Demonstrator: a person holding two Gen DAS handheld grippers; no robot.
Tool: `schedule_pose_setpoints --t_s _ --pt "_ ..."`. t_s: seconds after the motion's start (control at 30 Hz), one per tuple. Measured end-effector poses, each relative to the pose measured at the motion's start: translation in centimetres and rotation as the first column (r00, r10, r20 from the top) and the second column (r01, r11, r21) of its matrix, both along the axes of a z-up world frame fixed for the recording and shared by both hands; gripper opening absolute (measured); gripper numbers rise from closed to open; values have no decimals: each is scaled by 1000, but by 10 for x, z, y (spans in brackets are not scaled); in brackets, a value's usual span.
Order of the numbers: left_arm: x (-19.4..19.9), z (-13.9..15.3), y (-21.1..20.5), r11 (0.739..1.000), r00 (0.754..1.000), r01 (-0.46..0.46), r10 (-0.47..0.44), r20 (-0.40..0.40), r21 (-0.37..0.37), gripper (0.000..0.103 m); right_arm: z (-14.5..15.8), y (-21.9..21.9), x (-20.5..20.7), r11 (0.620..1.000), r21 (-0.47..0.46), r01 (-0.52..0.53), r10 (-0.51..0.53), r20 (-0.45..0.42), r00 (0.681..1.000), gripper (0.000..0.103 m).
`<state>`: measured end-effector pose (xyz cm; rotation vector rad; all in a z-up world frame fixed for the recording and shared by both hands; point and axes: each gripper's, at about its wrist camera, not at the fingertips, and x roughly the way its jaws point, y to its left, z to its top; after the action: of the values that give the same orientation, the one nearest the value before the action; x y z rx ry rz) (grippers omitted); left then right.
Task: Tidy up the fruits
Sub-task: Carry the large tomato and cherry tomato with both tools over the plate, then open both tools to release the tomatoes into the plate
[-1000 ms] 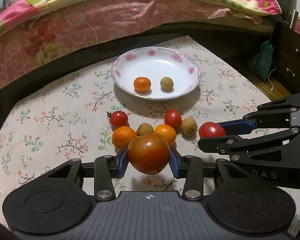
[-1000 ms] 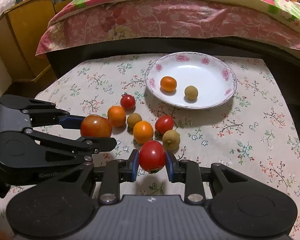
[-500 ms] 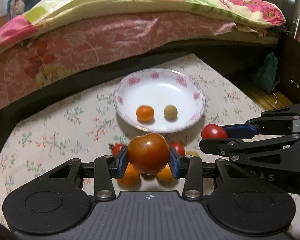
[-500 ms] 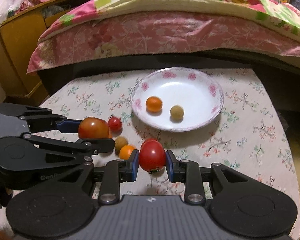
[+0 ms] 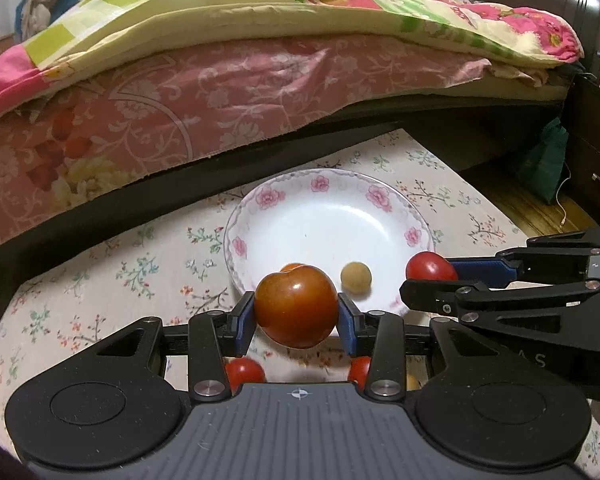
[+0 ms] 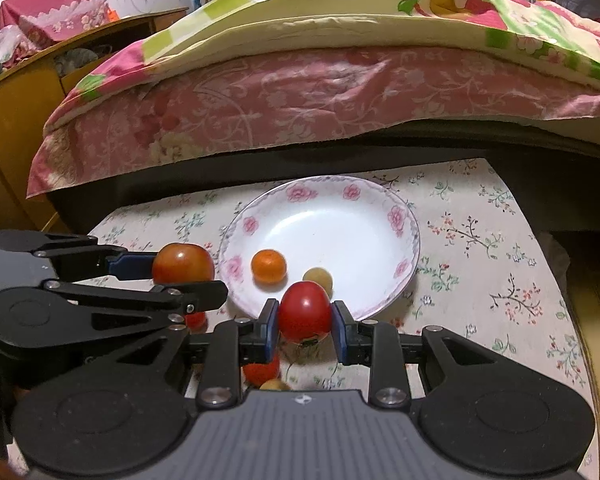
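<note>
The left gripper holds a big tomato. Its two blue pads press on the tomato's sides. The tomato is red with a brownish orange top. It hangs in the air over the near rim of the plate.

The right gripper holds a small tomato. Its pads squeeze this one too, and the jaws are close together. This tomato is bright red. It also hangs over the near rim of the plate. The two grippers are side by side, with the left one just beside the plate's left edge in the right wrist view.

The plate is white with pink flowers on its rim. It sits on the table near the far edge, close to the bed. The table has a cloth with little flowers on it.

Two fruits lie in the plate. One is an orange. The other is a small tan fruit. They lie near each other but do not touch.

More fruit lies on the table under the grippers. In the left wrist view one red tomato peeks out below the left gripper, and another red one peeks out to its right. They are mostly hidden.
</note>
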<state>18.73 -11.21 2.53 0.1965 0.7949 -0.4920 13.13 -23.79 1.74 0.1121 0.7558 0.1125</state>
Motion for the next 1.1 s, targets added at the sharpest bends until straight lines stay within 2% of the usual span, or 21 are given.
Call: schedule_pose_setpoints --t_s 0.6,1.1 --pt "39 -15 -15 1000 1000 3 -3 0 -8 49 -17 -22 40 998 27 59 -60 4 998 29" --pt "52 -26 -15 1000 1000 -6 6 -29 -5 50 -27 -24 56 997 46 69 -68 -11 998 30"
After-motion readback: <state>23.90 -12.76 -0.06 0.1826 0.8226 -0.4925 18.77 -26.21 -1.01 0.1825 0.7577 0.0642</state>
